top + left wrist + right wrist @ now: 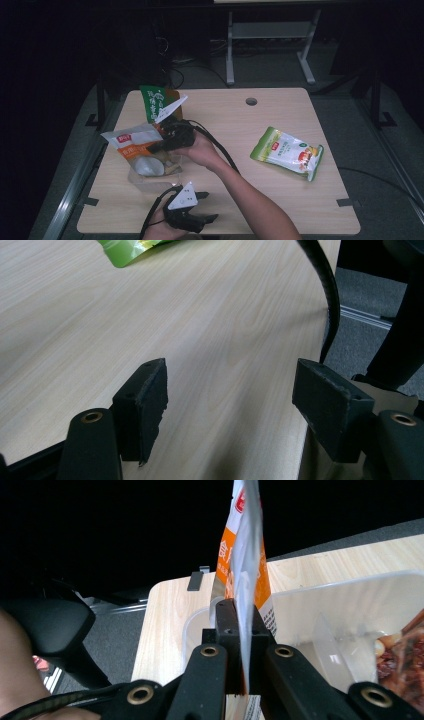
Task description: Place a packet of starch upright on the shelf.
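Left to right across the bench:

Orange-and-white snack bag sits at the left-centre, over a clear plastic tub. Right tool has reached across to that side & is pinching the bag: in the right gripper view the two black jaws are pressed together w/ the bag's thin edge sandwiched between the pads, bag standing up edge-on above them. The tub lies just behind the bag there, w/ some brown food at the far right edge, too cropped to tell what. Behind the bag in the high view: a green packet standing near the bench's back-left edge.

Left tool is low at the near edge, in front of the tub, held by a hand at the bottom of the high view, grey three-cornered plate on top. Jaws spread wide, nothing between them: the left gripper view shows bare wood between the pads, no contact w/ anything. A black cable curves down at the right of that view.

Further right, well apart from both tools: a green-and-white pouch lying flat on the bench, untouched. Its corner shows at the top of the left gripper view.
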A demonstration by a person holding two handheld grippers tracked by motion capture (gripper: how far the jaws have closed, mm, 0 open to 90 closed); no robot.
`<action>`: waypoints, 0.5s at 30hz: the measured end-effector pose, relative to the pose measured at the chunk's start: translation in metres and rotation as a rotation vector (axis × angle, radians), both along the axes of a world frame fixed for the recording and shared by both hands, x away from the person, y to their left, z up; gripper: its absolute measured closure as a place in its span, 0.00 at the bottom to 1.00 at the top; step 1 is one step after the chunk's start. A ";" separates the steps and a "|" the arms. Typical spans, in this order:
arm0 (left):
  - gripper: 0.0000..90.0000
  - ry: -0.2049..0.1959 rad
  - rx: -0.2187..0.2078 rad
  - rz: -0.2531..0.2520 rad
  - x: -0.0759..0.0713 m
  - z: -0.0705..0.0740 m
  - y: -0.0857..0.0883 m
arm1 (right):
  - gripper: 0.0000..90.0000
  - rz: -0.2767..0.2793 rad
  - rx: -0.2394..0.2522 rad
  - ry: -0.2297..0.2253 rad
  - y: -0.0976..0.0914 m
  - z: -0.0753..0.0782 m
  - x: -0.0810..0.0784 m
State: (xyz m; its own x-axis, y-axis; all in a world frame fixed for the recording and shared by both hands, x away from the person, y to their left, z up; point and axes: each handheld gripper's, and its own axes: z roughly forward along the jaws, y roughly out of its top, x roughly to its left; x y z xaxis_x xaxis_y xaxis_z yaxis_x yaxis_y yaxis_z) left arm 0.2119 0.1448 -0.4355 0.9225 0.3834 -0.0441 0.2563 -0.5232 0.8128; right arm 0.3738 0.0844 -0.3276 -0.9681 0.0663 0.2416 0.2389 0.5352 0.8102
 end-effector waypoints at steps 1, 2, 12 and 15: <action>0.33 -0.002 0.000 0.000 0.000 0.000 0.000 | 1.00 -0.003 0.004 0.004 0.001 -0.004 0.000; 0.33 0.007 -0.012 0.005 -0.001 -0.001 0.000 | 1.00 -0.007 0.013 0.006 0.002 -0.008 0.001; 0.33 0.007 0.008 -0.022 -0.003 -0.002 -0.005 | 1.00 -0.048 0.110 0.087 -0.003 -0.049 0.000; 0.33 0.003 0.011 -0.024 -0.003 -0.003 -0.005 | 0.99 -0.052 0.090 0.048 -0.004 -0.047 -0.003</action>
